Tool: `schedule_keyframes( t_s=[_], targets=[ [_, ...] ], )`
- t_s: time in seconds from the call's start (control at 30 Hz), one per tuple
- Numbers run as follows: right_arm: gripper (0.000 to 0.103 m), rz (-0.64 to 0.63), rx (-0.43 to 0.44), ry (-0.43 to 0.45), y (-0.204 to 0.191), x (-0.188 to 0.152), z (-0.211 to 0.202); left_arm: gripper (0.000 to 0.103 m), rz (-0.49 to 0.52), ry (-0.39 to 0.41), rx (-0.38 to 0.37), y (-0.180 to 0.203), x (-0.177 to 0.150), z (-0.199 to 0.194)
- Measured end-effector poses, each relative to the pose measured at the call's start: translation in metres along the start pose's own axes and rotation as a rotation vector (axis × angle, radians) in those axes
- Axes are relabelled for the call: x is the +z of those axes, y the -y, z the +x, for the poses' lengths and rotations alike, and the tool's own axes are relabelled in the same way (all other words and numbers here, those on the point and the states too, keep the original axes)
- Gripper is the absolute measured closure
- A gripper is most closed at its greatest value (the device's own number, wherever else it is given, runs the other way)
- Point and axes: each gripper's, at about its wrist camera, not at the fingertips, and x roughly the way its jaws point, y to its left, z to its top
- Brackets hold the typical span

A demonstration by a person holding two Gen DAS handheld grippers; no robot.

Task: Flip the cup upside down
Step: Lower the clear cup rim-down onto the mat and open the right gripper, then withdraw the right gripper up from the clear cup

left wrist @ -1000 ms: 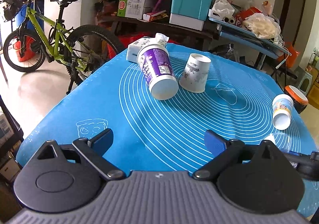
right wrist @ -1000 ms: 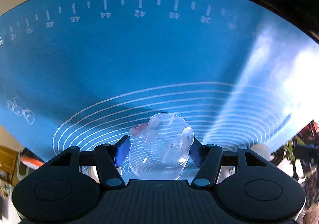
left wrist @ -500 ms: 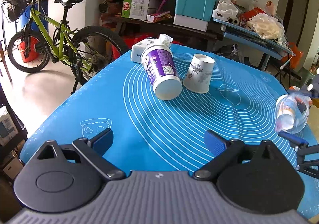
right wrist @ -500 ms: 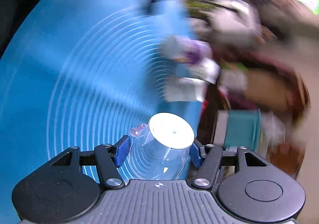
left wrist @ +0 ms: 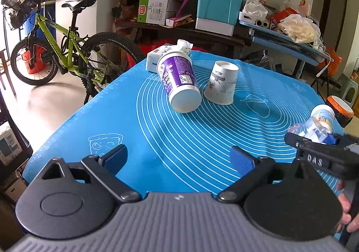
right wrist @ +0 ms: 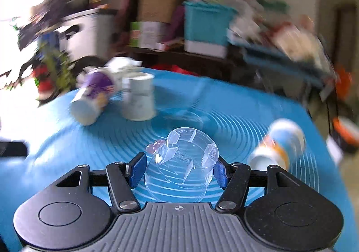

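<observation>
My right gripper (right wrist: 179, 170) is shut on a clear plastic cup (right wrist: 186, 162), held base up with its mouth toward the blue mat (right wrist: 56, 140). In the left wrist view the same cup (left wrist: 314, 129) shows at the right edge between the right gripper's fingers, low over the mat (left wrist: 134, 122). My left gripper (left wrist: 179, 157) is open and empty above the near part of the mat.
A purple-labelled cup (left wrist: 179, 81) lies on its side beside an upside-down white paper cup (left wrist: 222, 82) and a tissue pack (left wrist: 161, 55) at the far side. A small orange-and-blue cup (right wrist: 278, 146) lies at the right. A bicycle (left wrist: 56, 45) stands left of the table.
The right gripper has rotated with the clear cup, turning it from mouth-up to base-up, and now faces the room. The left gripper has stayed about where it was.
</observation>
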Motion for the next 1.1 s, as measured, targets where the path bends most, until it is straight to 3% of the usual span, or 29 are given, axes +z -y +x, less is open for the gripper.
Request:
schedule_keyframes(
  t_s=[0.07,0.2,0.5,0.53,0.7,0.97,1.1],
  targets=[
    [0.044,0.042,-0.051,-0.047,0.007,-0.002,0.011,0.006,0.004,-0.001,0.0,0.001,0.0,0.0],
    [0.044,0.003,-0.137,-0.091,0.002,-0.008,0.013,0.006,0.017,-0.002,0.004,0.007,-0.002,0.0],
    [0.042,0.006,-0.153,-0.097,-0.001,-0.01,0.013,0.006,0.018,-0.015,0.005,0.01,-0.003,0.001],
    [0.036,0.009,-0.155,-0.094,-0.001,-0.01,0.013,0.006,0.02,-0.015,0.005,0.011,-0.003,0.001],
    [0.03,0.046,-0.143,-0.08,0.004,-0.01,0.005,0.006,0.046,-0.009,-0.011,0.018,-0.004,-0.003],
    [0.01,0.103,-0.132,-0.003,0.006,-0.002,-0.067,0.006,0.07,-0.032,-0.091,0.037,-0.003,-0.022],
    [0.006,0.138,-0.152,0.024,0.007,-0.005,-0.108,0.006,0.104,-0.035,-0.123,0.046,-0.005,-0.039]
  ],
)
